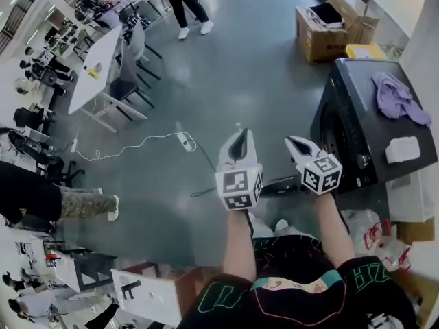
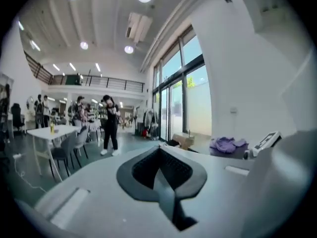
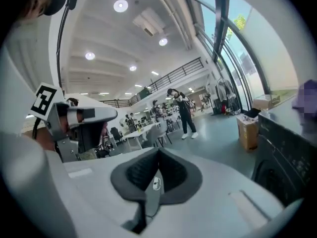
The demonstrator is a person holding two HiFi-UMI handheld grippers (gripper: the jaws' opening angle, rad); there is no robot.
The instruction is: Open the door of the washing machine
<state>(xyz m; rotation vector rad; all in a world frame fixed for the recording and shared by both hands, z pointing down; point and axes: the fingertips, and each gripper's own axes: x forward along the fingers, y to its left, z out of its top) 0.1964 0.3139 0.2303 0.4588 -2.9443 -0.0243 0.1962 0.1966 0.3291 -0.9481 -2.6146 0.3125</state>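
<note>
The dark washing machine [image 1: 350,108] stands at the right in the head view, its round door [image 1: 332,133] closed and facing left. A purple cloth [image 1: 398,98] and a white pad [image 1: 402,149] lie on its top. My left gripper [image 1: 239,134] and right gripper [image 1: 291,142] are held up side by side left of the machine, touching nothing. Both are shut with nothing in them. The left gripper view shows its own pads [image 2: 159,155] pressed together, with the purple cloth [image 2: 227,144] far off. In the right gripper view the pads [image 3: 157,157] also meet, and the machine [image 3: 285,157] is at the right.
A power strip [image 1: 185,141] with a white cable lies on the grey floor ahead. Cardboard boxes [image 1: 329,22] stand beyond the machine. A white table [image 1: 96,67] with chairs is at the left. A person [image 1: 185,2] stands far off, and plastic bags [image 1: 363,228] lie beside my right arm.
</note>
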